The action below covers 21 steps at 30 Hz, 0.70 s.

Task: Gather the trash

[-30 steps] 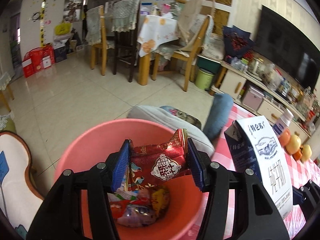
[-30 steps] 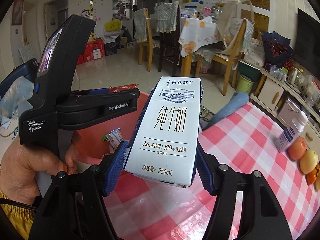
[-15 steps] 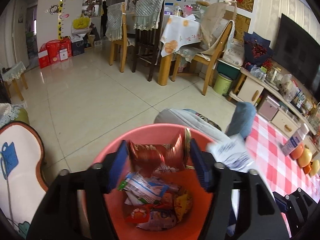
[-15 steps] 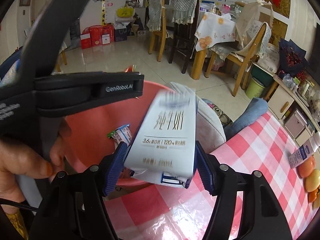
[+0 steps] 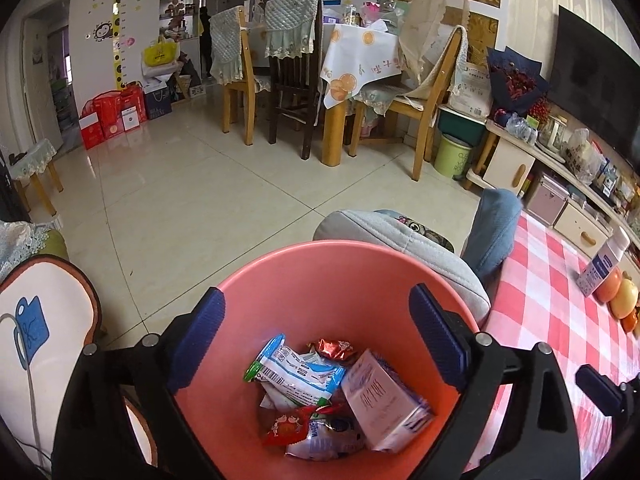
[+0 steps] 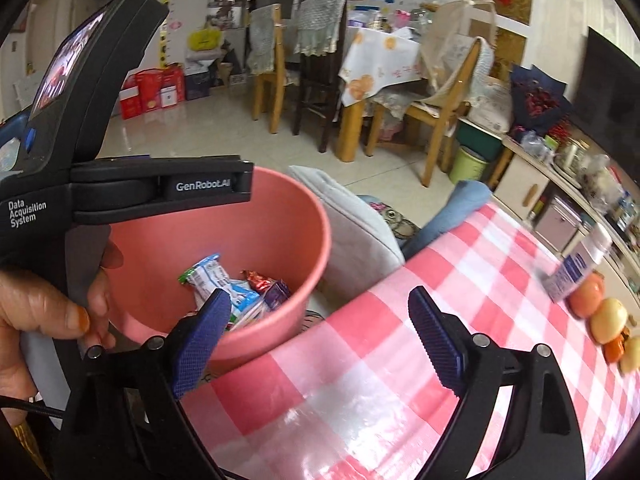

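A pink bin (image 5: 340, 276) sits beside the table and holds several snack wrappers and a white milk carton (image 5: 384, 400). My left gripper (image 5: 316, 336) is open and empty right above the bin. In the right wrist view the bin (image 6: 256, 232) is at the left, past the table edge, with the wrappers (image 6: 216, 280) inside. My right gripper (image 6: 320, 332) is open and empty over the red checked tablecloth (image 6: 400, 360), next to the bin. The left gripper's body (image 6: 120, 184) crosses the bin's far rim.
A small white and blue bottle (image 6: 576, 268) and several fruits (image 6: 608, 316) lie at the table's right side. A grey cushion (image 6: 356, 232) and a blue cushion (image 6: 452, 208) lie beyond the bin. Dining chairs and a table stand further back.
My left gripper opened and dropped the red wrapper into the bin. My right gripper opened and dropped the milk carton into the bin; both are now empty.
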Available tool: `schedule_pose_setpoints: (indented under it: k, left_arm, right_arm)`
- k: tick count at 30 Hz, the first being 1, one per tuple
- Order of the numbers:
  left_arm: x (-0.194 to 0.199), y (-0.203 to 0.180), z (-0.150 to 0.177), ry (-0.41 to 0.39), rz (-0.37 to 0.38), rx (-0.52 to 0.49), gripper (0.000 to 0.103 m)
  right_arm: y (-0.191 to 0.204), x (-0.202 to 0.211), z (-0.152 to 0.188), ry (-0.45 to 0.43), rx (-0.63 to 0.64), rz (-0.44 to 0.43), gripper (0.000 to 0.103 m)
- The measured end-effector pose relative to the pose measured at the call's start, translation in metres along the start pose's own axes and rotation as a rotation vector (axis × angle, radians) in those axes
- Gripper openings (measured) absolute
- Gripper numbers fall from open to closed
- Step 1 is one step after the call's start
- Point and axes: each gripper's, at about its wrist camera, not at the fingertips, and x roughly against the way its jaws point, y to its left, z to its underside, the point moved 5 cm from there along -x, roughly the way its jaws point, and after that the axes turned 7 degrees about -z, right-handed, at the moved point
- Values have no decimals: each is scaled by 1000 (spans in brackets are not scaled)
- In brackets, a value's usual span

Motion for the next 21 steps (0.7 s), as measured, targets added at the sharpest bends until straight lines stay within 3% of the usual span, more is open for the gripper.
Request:
schedule_pose_setpoints:
  k: [21]
  left_arm:
    - [15, -49, 10, -19, 97, -107, 96]
  right_arm:
    - [-44, 42, 35, -24, -71, 139, 93]
